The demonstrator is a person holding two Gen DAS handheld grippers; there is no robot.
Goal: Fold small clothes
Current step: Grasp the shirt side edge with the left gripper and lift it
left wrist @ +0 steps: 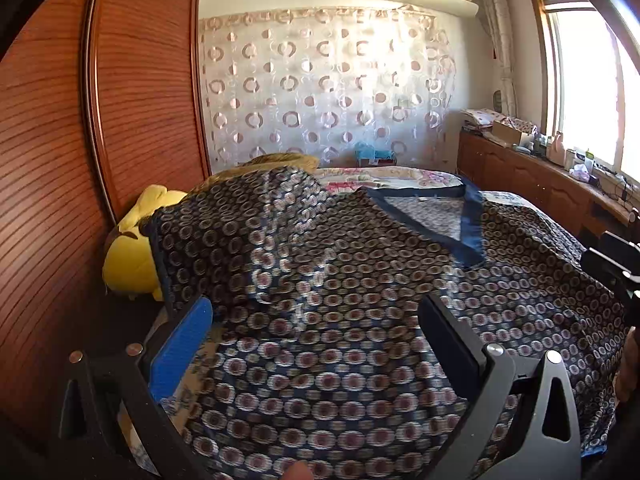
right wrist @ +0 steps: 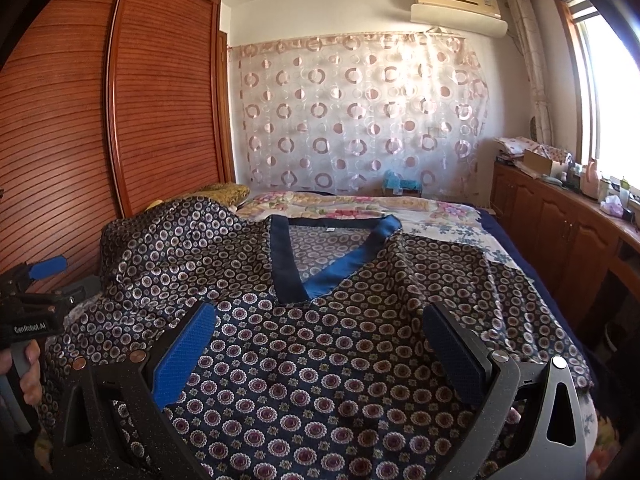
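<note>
A dark blue top (right wrist: 328, 364) printed with small round flowers lies spread face up on the bed, its plain blue V-neck band (right wrist: 340, 268) pointing toward me. Its left sleeve (right wrist: 168, 236) is bunched up high. In the left wrist view the same top (left wrist: 340, 360) fills the foreground, with the neck band (left wrist: 468, 236) at the right. My left gripper (left wrist: 316, 320) hovers open over the top's left side, nothing between its fingers. My right gripper (right wrist: 320, 328) is open just below the neckline, over the chest. The left gripper (right wrist: 36, 276) also shows at the far left, held by a hand.
A floral bedspread (right wrist: 360, 204) covers the bed beyond the top. A yellow plush toy (left wrist: 132, 248) lies at the bed's left edge by the wooden wardrobe (left wrist: 100, 120). A low wooden cabinet (right wrist: 568, 232) with clutter runs along the window on the right.
</note>
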